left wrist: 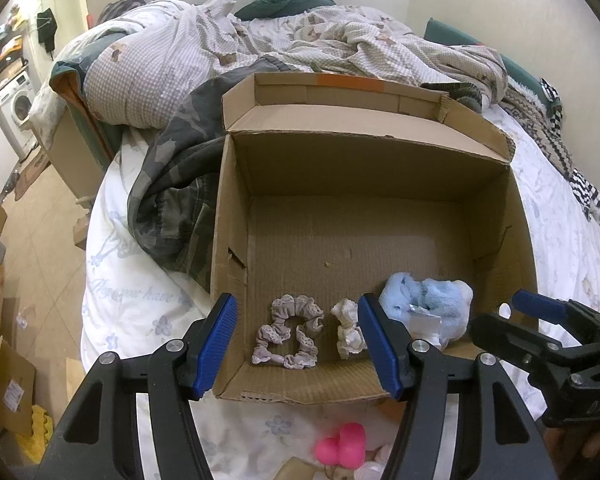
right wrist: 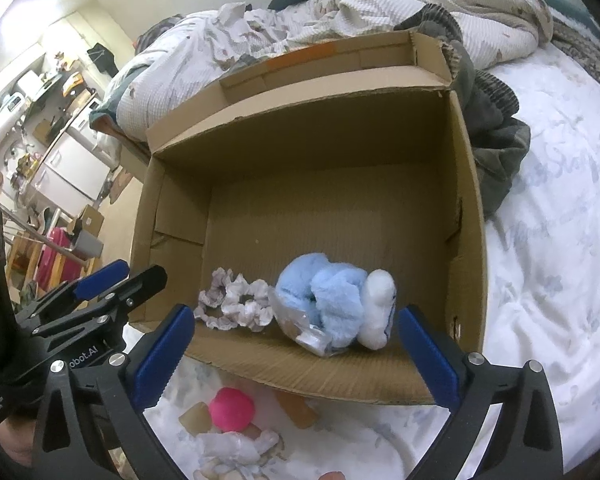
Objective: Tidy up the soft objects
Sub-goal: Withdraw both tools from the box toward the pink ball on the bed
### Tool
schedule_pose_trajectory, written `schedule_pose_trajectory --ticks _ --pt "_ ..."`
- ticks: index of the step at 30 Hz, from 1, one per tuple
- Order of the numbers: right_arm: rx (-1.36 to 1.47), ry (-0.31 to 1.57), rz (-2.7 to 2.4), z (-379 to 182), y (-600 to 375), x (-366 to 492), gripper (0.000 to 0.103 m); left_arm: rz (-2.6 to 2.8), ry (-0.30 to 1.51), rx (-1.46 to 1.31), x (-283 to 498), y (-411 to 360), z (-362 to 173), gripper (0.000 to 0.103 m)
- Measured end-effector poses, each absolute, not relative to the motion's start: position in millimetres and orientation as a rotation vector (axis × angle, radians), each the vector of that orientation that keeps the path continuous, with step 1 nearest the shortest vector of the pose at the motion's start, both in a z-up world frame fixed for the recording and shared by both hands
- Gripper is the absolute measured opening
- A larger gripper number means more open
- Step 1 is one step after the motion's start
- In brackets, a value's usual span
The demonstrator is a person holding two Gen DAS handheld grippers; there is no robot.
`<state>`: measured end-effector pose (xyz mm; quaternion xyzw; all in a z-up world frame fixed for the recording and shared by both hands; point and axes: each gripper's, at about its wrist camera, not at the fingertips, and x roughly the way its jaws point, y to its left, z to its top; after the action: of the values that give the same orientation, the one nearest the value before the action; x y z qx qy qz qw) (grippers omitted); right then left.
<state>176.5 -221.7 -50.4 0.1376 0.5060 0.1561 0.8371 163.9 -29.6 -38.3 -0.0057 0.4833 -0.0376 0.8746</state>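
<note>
An open cardboard box (left wrist: 496,216) (right wrist: 466,200) sits on the bed. On its floor, near the front wall, lie a lilac scrunchie (left wrist: 288,336) (right wrist: 216,296), a white scrunchie (left wrist: 346,332) (right wrist: 248,304) and a light-blue and white plush (left wrist: 428,300) (right wrist: 324,292) with a clear wrapper. My left gripper (left wrist: 296,308) (right wrist: 112,280) hangs open over the box's front left corner, above the scrunchies, holding nothing. My right gripper (right wrist: 296,314) (left wrist: 512,320) stands wide open just above the plush, its pads clear of it. A pink soft toy (left wrist: 340,450) (right wrist: 231,407) lies on the sheet in front of the box.
A camouflage garment (left wrist: 172,184) lies against the box's left side, and a crumpled checked duvet (left wrist: 260,40) is heaped behind it. A white flowered sheet (right wrist: 548,280) covers the bed. More small items (right wrist: 236,448) lie beside the pink toy. Cardboard boxes (left wrist: 8,384) stand on the floor at left.
</note>
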Motion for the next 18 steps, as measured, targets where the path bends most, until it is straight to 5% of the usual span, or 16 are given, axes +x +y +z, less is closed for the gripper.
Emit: schedule_pose_trajectory --ticks 18 --pt "0.282 1.037 0.319 -41 -222 160 0.103 -0.046 0.996 -0.03 139 -12 -25 0.059"
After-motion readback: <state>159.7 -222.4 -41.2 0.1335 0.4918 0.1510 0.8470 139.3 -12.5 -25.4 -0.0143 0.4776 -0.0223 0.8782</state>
